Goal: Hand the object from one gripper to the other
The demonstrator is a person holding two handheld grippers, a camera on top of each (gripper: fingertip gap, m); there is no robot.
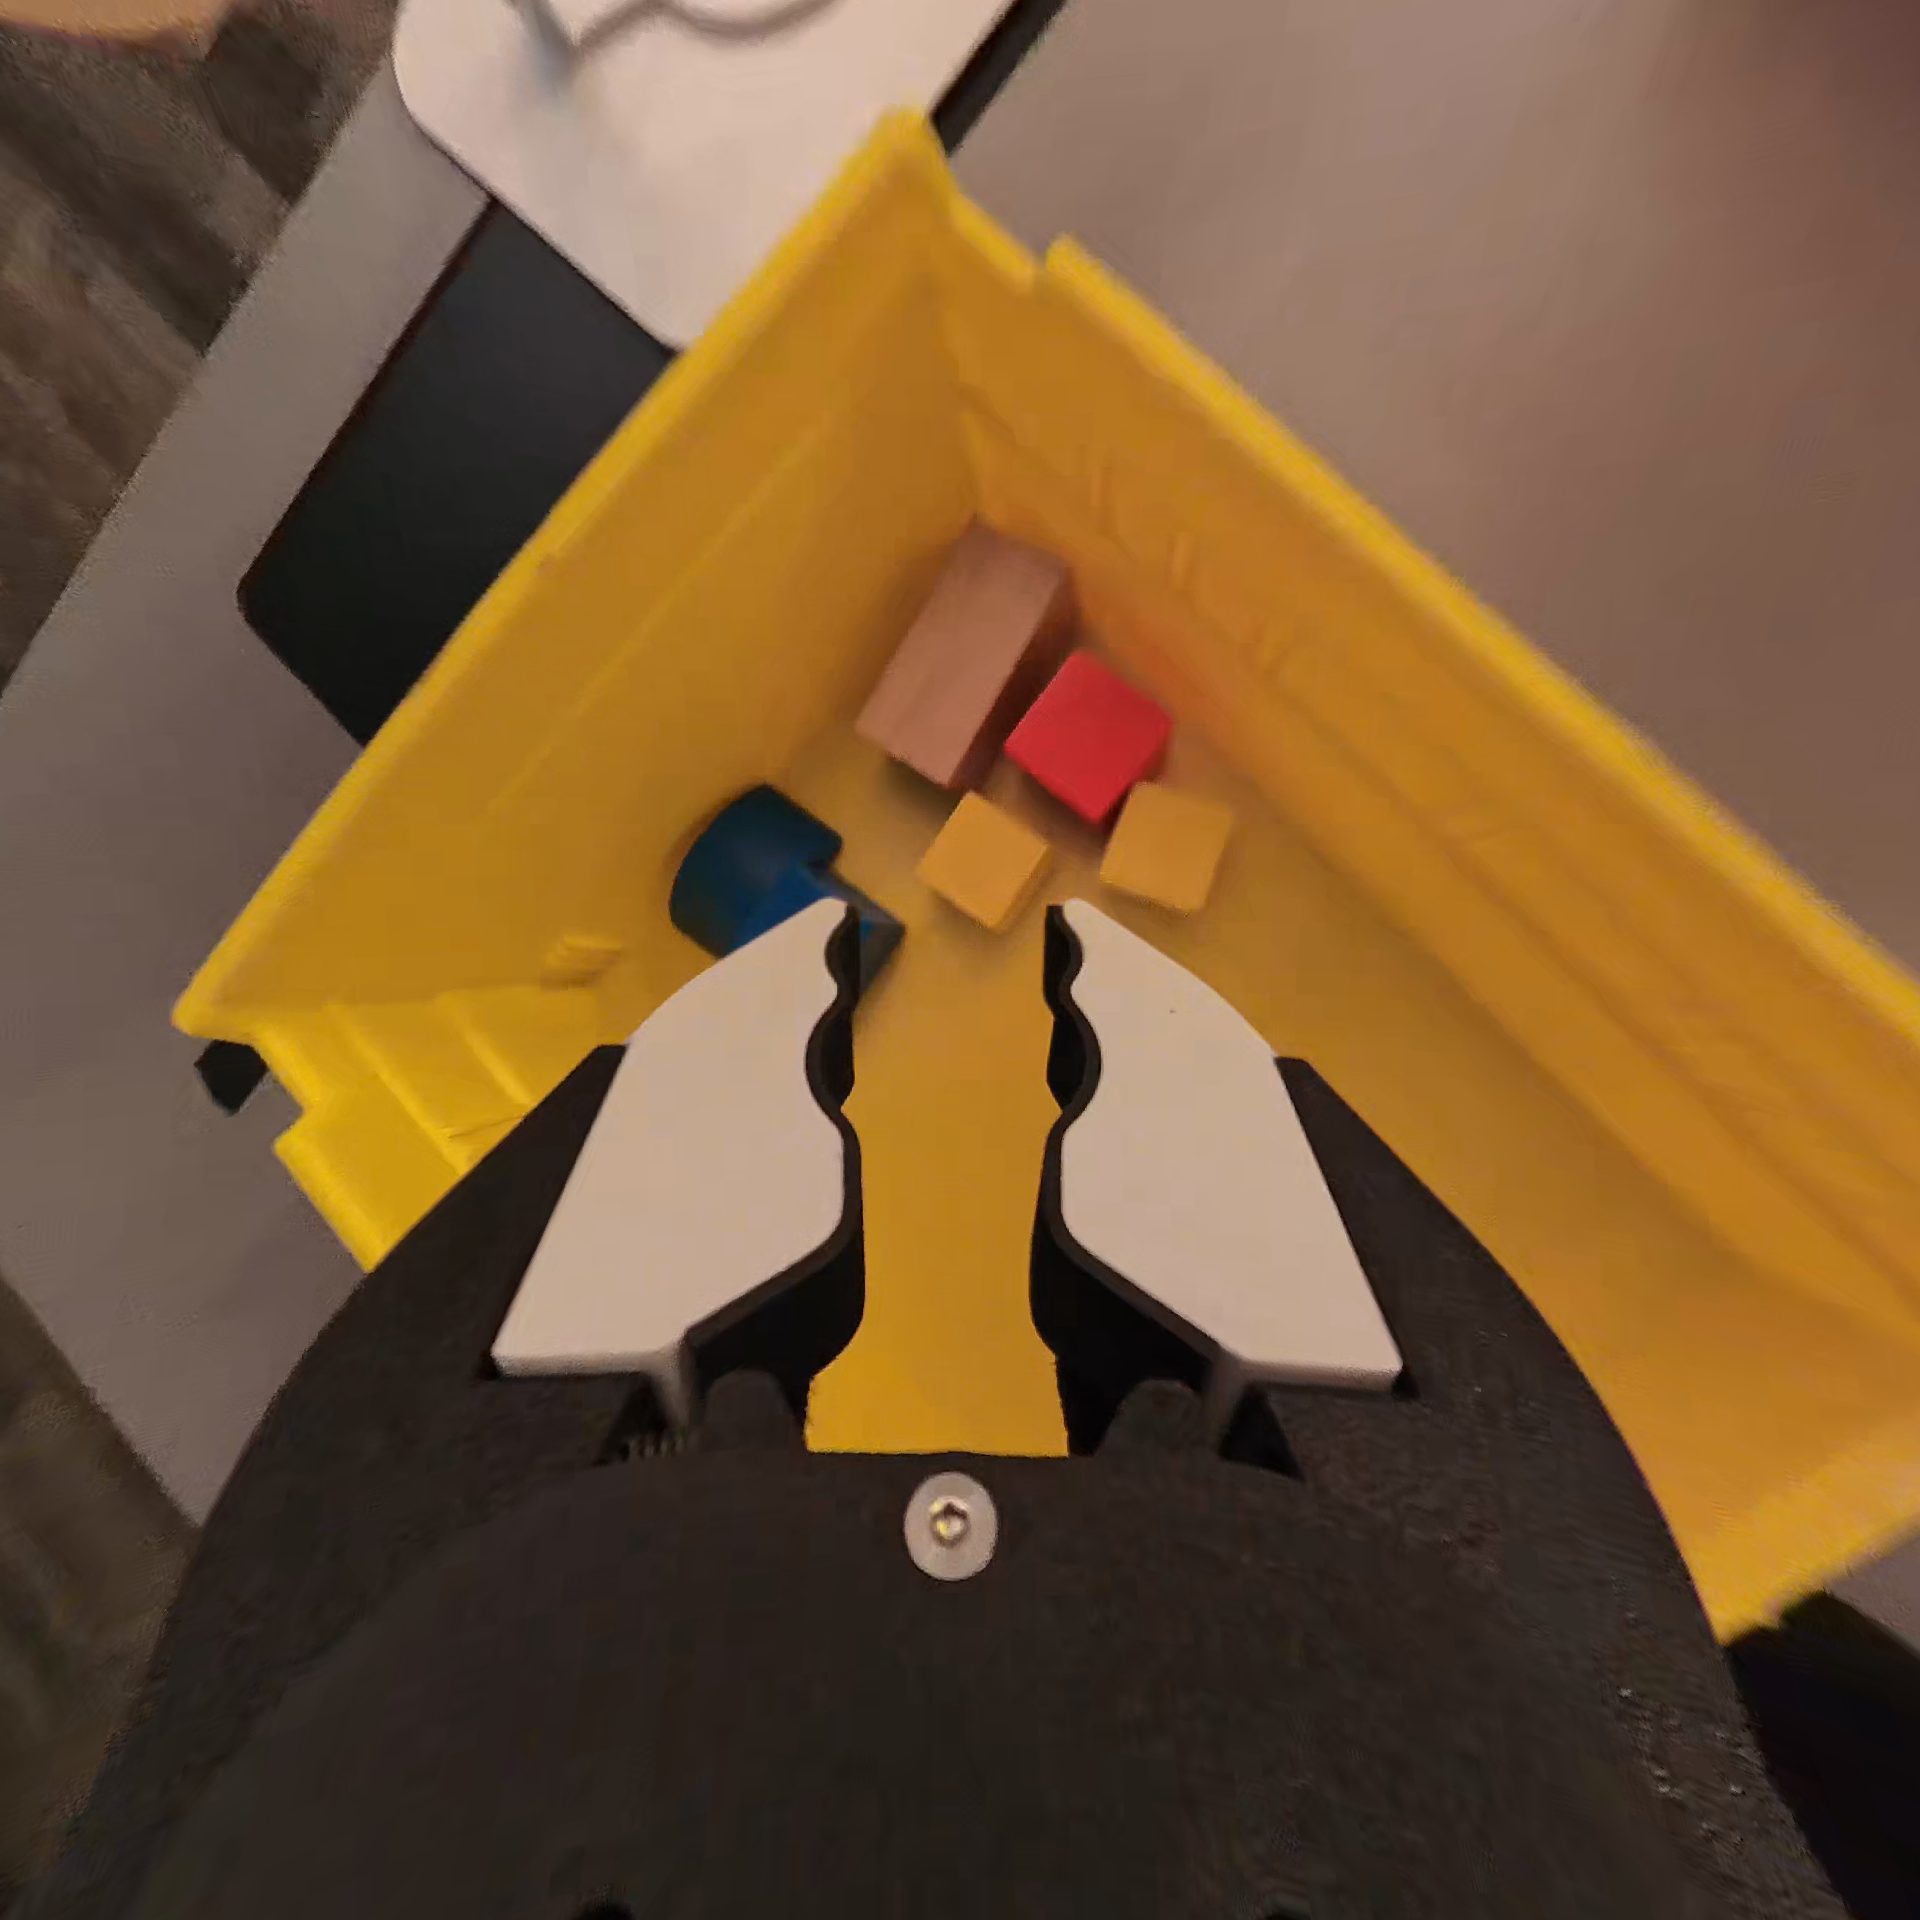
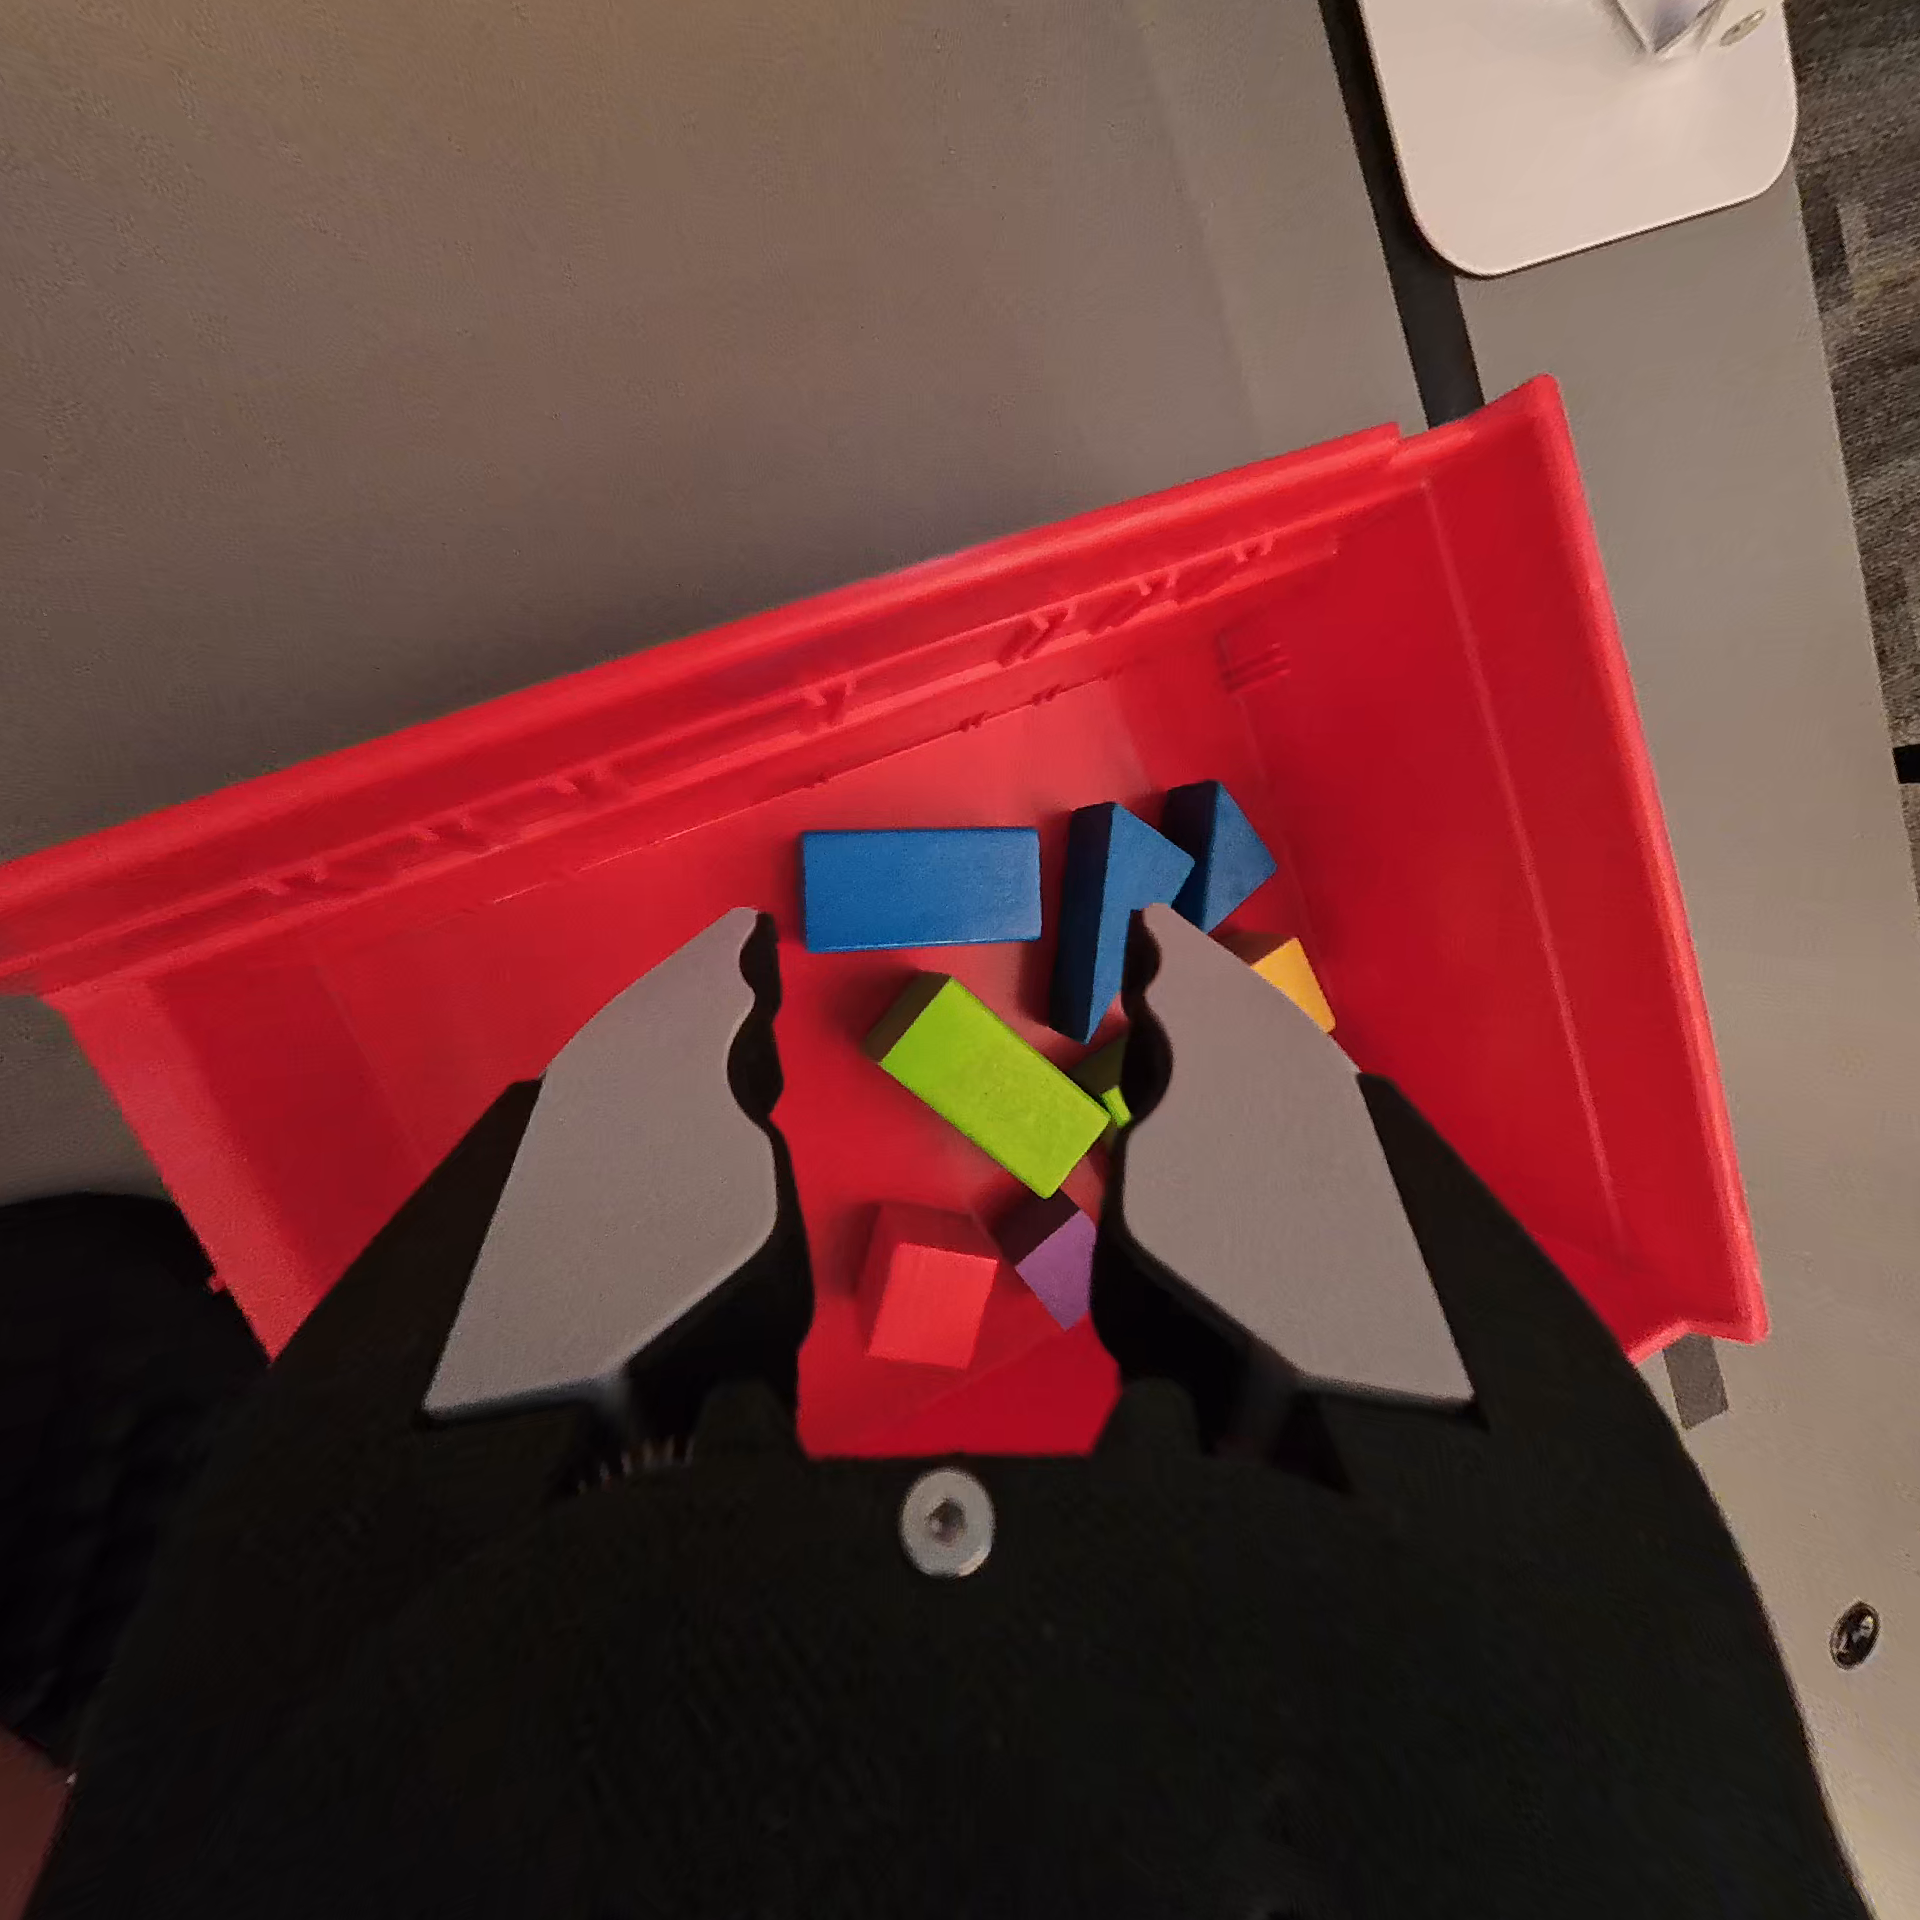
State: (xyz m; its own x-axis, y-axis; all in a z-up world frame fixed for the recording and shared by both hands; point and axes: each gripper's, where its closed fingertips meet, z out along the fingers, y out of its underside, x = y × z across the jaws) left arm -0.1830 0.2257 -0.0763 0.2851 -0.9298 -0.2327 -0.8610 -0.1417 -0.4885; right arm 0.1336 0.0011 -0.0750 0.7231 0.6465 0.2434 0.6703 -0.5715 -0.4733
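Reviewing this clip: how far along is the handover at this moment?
No handover is visible. Both the left gripper and the right gripper are open and empty, one above the yellow bin, the other above the red bin. Blocks, such as the green block, lie loose. Picking, passing and releasing remain.

The yellow bin (image 1: 665, 665) held brown (image 1: 961, 665), red (image 1: 1086, 732) and blue blocks (image 1: 748, 868) — the red bin (image 2: 1475, 831) blue (image 2: 920, 888), green (image 2: 992, 1086), purple ones (image 2: 1060, 1262).

Each hand-held gripper (image 1: 951, 914) (image 2: 951, 925): black body, grey fingers, one silver screw.
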